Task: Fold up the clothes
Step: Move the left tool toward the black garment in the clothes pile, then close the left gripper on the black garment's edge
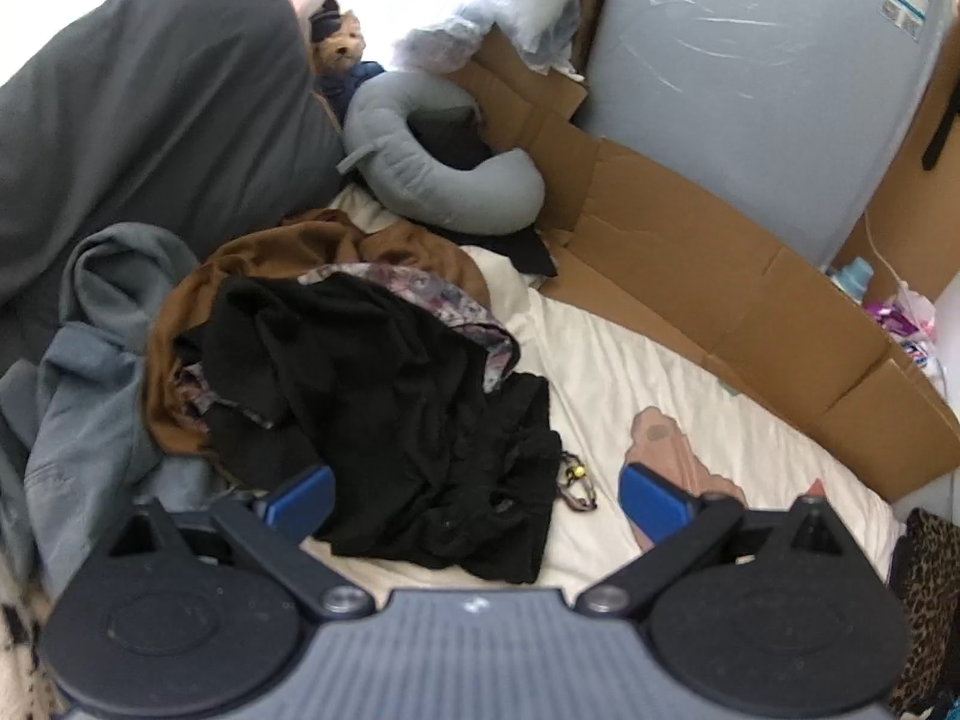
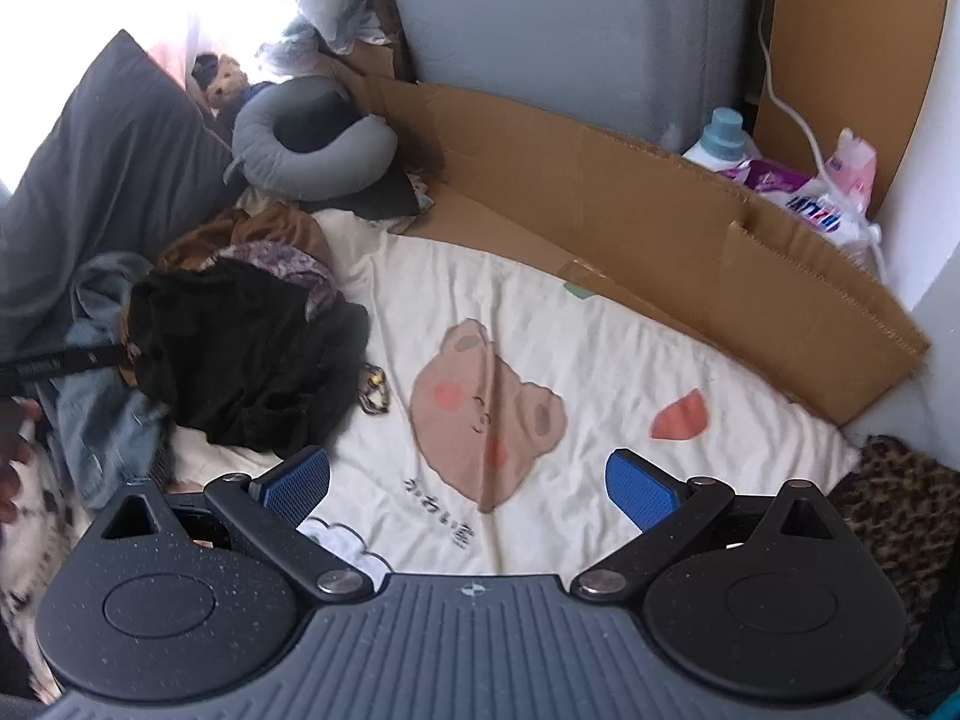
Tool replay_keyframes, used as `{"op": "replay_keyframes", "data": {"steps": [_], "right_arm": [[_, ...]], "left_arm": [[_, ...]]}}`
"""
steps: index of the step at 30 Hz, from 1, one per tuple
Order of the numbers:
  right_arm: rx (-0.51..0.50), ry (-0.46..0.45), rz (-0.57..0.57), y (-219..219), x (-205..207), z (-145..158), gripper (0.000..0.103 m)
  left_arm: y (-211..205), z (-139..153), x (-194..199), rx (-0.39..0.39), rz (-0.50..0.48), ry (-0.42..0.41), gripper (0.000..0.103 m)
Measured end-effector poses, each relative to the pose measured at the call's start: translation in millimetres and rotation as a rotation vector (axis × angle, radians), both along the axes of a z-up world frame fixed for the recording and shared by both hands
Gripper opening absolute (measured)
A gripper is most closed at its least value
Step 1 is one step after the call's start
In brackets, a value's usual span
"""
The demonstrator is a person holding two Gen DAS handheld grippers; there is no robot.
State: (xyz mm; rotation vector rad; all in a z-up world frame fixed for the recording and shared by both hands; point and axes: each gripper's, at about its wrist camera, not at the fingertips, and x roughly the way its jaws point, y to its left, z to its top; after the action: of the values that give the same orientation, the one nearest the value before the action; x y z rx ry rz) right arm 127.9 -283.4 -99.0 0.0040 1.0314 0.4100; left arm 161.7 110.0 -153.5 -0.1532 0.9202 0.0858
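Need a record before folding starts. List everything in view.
black garment: one, black, top of the pile
floral garment: one, purple print, under the black
brown garment: one, brown, back of pile
grey hoodie: one, blue-grey, pile's left
bed sheet: one, cream with bear print
neck pillow: one, grey, behind pile
teddy bear: one, brown, far corner
cardboard: brown, flattened, along the wall
detergent bottle: one, white, blue cap
left gripper: jaws open over the pile
right gripper: jaws open over the sheet
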Motion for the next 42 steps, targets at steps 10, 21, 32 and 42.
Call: {"op": "replay_keyframes", "data": {"steps": [10, 21, 32, 42], "right_arm": [[0.080, -0.082, 0.013, -3.0, 13.8, -25.7, 0.102], [0.138, -0.047, 0.028, -0.3, 18.1, -81.1, 0.101], [0.129, -0.039, 0.038, 5.5, 20.5, -122.1, 0.101], [0.125, 0.000, 0.053, 8.7, 14.4, -152.3, 0.102]], "left_arm": [[25.0, -34.0, 12.1, 0.037, 0.109, -0.067, 0.102], [40.1, -91.7, 6.5, -0.014, 0.155, -0.072, 0.100], [17.0, -131.7, 20.7, -0.076, 0.085, -0.104, 0.095], [-6.9, -170.4, 56.8, -0.052, 0.030, -0.081, 0.087]]}}
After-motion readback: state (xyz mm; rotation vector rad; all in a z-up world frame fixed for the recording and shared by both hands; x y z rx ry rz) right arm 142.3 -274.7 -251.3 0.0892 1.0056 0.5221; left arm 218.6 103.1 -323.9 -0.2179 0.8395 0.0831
